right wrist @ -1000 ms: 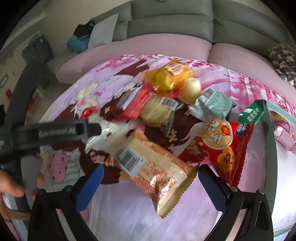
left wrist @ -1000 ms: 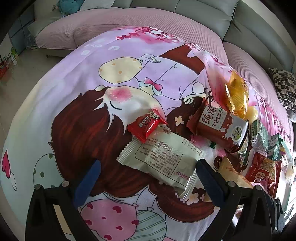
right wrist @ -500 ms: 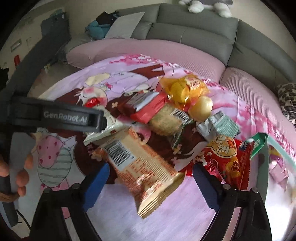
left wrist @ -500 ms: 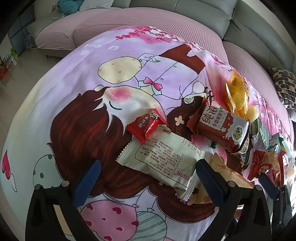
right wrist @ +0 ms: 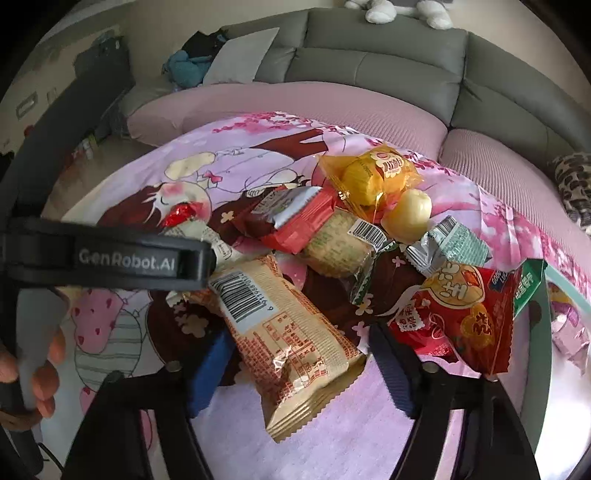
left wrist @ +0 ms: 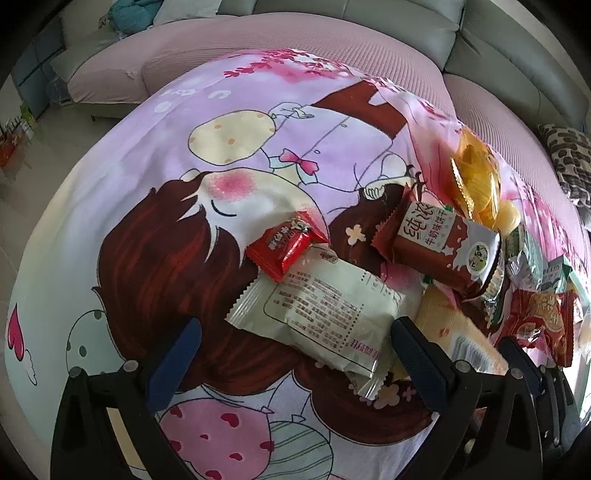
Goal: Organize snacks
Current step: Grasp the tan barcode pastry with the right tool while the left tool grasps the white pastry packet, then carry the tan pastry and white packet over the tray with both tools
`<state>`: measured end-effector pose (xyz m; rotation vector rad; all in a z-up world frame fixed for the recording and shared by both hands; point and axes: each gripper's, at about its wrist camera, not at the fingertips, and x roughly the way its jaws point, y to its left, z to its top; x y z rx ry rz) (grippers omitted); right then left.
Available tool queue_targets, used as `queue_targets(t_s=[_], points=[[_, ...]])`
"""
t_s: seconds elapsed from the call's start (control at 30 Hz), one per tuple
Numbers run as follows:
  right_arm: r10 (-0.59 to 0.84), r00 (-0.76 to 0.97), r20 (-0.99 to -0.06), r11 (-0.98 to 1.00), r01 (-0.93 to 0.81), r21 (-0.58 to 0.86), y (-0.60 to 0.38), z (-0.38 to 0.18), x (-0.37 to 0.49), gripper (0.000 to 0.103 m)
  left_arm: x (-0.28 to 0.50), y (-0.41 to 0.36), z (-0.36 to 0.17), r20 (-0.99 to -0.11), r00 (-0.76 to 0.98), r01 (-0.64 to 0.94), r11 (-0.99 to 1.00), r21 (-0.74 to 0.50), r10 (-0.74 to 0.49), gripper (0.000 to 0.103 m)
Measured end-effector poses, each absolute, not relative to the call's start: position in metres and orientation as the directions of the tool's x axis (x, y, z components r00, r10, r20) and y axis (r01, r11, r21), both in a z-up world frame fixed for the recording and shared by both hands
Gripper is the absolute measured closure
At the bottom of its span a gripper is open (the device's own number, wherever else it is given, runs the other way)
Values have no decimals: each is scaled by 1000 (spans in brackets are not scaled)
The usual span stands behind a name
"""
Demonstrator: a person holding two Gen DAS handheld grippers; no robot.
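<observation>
Now right tongs [right wrist: 299,365] closing around beige barcode packet [right wrist: 280,332], pads not yet pressing; left tongs [left wrist: 291,363] apart over white packet [left wrist: 321,314], beside it.

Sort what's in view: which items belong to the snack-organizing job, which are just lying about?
Job:
- beige barcode packet, between the right gripper as its jaws have just been closing
- white packet, in front of the open left gripper
- red chip bag
- yellow pastry pack

Lying about:
- sofa
- plush toy
- leopard cushion
</observation>
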<state>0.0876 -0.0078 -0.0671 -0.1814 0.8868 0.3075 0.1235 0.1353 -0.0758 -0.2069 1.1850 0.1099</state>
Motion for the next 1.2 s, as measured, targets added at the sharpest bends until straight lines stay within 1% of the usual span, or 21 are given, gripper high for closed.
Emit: queue_targets(t_s=[0.03, 0.13, 0.17, 0.23, 0.27, 0.3, 0.37, 0.4, 0.43, 0.57, 0.77, 1.2], points=[[192, 592, -783, 943, -332, -20, -9, -67, 88, 35, 124, 134, -76, -928, 373, -193, 976, -101, -22, 1], [199, 593, -780, 947, -321, -3, -12, -65, 89, 39, 123, 133, -76, -928, 371, -185, 978, -101, -26, 3], [201, 595, -778, 949, -315, 4, -14, -65, 88, 40, 124, 132, -76, -928, 372, -179, 978, -104, -30, 8], [217, 590, -778, 949, -315, 26, -15, -64, 88, 48, 124, 128, -74, -924, 379, -165, 979, -119, -49, 15], [220, 588, -778, 950, -312, 33, -16, -63, 87, 49, 125, 124, -73, -925, 378, -154, 982, -111, -45, 18], [227, 586, -778, 949, -312, 42, -17, -63, 87, 53, 126, 122, -74, -925, 377, -146, 984, -107, -45, 20], [222, 587, -778, 949, -313, 35, -17, -62, 85, 53, 127, 118, -73, -923, 381, -129, 986, -109, -52, 29], [219, 588, -779, 950, -310, 33, -17, -62, 84, 54, 127, 116, -72, -920, 385, -119, 986, -120, -66, 36], [217, 587, -780, 952, -303, 37, -18, -62, 84, 55, 128, 115, -71, -918, 389, -114, 985, -127, -74, 39], [236, 586, -775, 957, -279, 80, -26, -58, 82, 56, 129, 112, -69, -914, 398, -107, 986, -129, -77, 42], [239, 599, -764, 961, -256, 99, -35, -49, 78, 57, 130, 112, -60, -898, 428, -87, 985, -150, -99, 46], [239, 664, -708, 969, -212, 128, -55, -16, 65, 57, 117, 112, -25, -848, 513, -40, 982, -182, -136, 49]])
